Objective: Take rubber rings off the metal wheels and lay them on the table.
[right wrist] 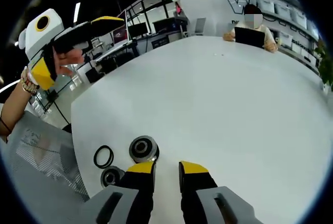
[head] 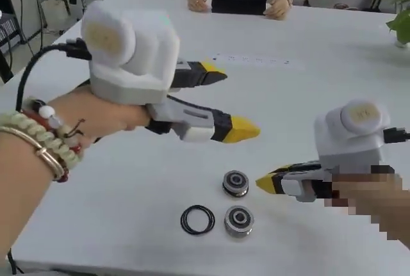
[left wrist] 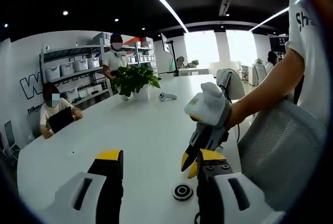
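Slippage is the main risk: the right gripper (head: pixel 268 182), fingers a narrow gap apart and empty, hangs just beside the far wheel (head: pixel 236 183), while the left gripper (head: pixel 230 100), fingers wide open and empty, sits well above the bench (head: pixel 320 84). Unpinned, a wheel could skid into the loose rubber rings (head: pixel 197 219) lying by the near wheel (head: pixel 239 220)

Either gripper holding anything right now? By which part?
Nothing held. Left gripper and right gripper are both empty; the removed rubber ring lies on the table.
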Motion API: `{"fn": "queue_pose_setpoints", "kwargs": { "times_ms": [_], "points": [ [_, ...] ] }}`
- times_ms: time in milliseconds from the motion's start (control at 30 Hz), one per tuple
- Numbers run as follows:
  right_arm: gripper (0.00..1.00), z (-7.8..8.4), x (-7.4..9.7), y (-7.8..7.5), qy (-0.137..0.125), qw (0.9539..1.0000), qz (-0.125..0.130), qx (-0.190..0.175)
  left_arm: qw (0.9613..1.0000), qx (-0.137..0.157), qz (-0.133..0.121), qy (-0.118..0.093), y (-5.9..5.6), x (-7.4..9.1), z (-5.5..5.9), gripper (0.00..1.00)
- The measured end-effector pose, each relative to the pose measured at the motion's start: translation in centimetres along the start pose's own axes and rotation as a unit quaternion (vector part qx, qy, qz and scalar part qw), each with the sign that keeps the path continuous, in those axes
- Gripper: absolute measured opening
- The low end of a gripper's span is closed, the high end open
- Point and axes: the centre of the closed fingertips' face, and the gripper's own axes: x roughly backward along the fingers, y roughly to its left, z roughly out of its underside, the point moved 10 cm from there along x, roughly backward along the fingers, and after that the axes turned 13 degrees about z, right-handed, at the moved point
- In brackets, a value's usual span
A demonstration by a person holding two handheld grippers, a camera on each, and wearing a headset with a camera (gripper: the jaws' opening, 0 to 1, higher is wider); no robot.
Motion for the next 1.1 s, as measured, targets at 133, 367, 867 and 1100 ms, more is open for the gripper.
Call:
{"fn": "queue_pose_setpoints", "kwargs": {
  "times_ms": [133, 367, 867, 1100],
  "points": [
    [0.16, 0.1, -0.1, 0.0, 0.001, 1.0, 0.0, 0.004, 0.9999, 0.014, -0.001, -0.005, -0.7, -1.3, 2.3, 0.46],
    [0.14, 0.3, -0.3, 0.0, 0.009, 0.9999, 0.0, 0.01, 0.999, 0.022, 0.022, 0.032, -2.0, -3.0, 4.8, 0.33],
    [0.14, 0.7, -0.6, 0.5, 0.02, 0.9993, -0.014, 0.028, 0.995, 0.062, 0.023, 0.074, -2.5, -4.6, 8.7, 0.22],
    [0.16, 0.8, -0.9, 1.2, 0.017, 0.9987, -0.031, 0.038, 0.9938, 0.068, 0.022, 0.086, -2.7, -5.0, 9.0, 0.15]
  ]
}}
